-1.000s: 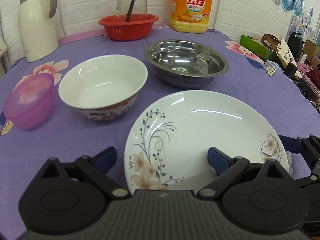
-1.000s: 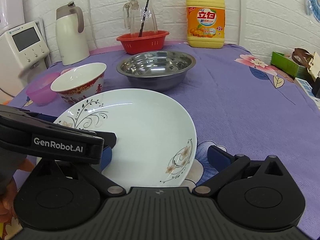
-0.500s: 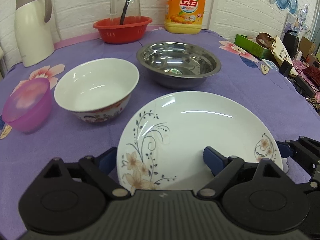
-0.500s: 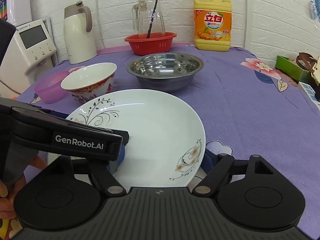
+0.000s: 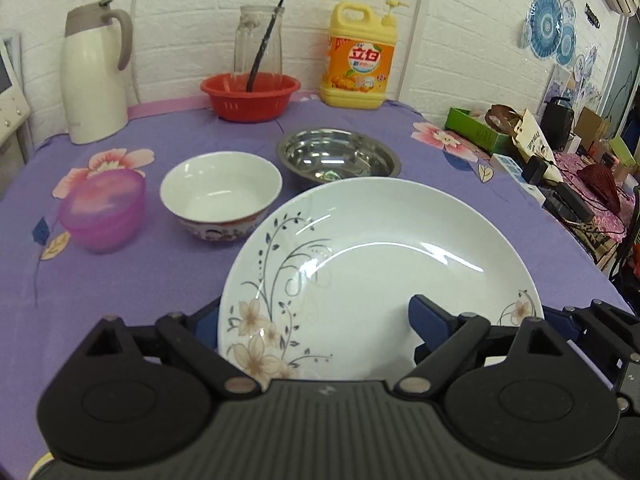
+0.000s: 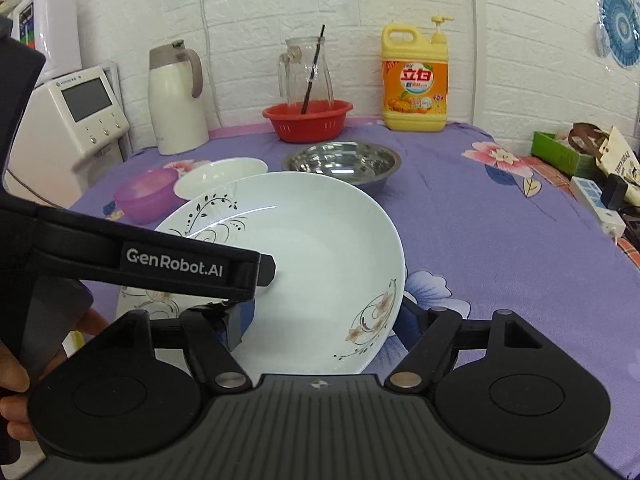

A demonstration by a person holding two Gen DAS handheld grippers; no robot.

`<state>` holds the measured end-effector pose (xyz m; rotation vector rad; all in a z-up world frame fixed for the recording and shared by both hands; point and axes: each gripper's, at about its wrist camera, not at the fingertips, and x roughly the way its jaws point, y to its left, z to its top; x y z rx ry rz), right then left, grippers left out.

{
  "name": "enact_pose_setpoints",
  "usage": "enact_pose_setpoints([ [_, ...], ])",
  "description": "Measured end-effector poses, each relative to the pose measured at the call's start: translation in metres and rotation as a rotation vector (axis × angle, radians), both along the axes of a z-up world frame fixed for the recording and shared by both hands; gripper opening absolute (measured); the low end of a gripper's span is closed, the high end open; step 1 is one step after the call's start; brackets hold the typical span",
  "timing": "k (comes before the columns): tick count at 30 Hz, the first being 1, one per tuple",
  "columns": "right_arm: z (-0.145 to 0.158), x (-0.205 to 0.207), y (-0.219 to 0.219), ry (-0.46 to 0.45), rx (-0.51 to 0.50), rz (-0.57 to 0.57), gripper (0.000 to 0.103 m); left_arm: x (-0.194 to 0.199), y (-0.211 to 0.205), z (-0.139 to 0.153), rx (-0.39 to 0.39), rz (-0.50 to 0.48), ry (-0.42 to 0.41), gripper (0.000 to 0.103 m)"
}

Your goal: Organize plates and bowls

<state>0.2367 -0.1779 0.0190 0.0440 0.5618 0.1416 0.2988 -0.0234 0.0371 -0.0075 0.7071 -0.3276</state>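
- While both grippers share the load, the plate [image 5: 380,248] hangs clear of the desk [image 5: 132,280], its far rim covering part of the steel bowl [image 5: 340,156] in the left wrist view.
- Left gripper [image 5: 314,320]: its jaws straddle the plate's near left rim, one finger low behind the edge and the other lying on the white inner face. They have just been opening a little, yet the rim sits between them and the plate is carried.
- Right gripper [image 6: 324,316]: its jaws grip the plate's near right rim the same way, with the left finger on top and the right finger tucked under the flowered edge.
- From the right wrist view, the left gripper's finger reaches across the plate from the left (a hand [image 6: 12,400] shows behind it).
- Resting on the desk beyond the plate are the white bowl [image 5: 220,188], the steel bowl to its right, and a purple bowl [image 5: 102,208] to its left, each apart from the others.
- Along the wall stand a white jug [image 5: 94,76], a red basket [image 5: 250,94] and a yellow soap bottle [image 5: 358,64].
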Motion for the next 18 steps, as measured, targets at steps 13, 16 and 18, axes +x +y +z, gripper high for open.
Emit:
enact_pose_setpoints([
  [13, 0.009, -0.064, 0.110, -0.015, 0.015, 0.264, 0.103, -0.110, 0.136, -0.007, -0.003, 0.262, 0.003, 0.091],
  [16, 0.004, -0.076, 0.132, -0.007, -0.008, 0.325, 0.103, -0.125, 0.156, -0.019, -0.024, 0.304, 0.020, 0.091],
  [18, 0.001, -0.082, 0.143, 0.003, -0.026, 0.349, 0.103, -0.130, 0.164, -0.026, -0.044, 0.315, 0.032, 0.091],
])
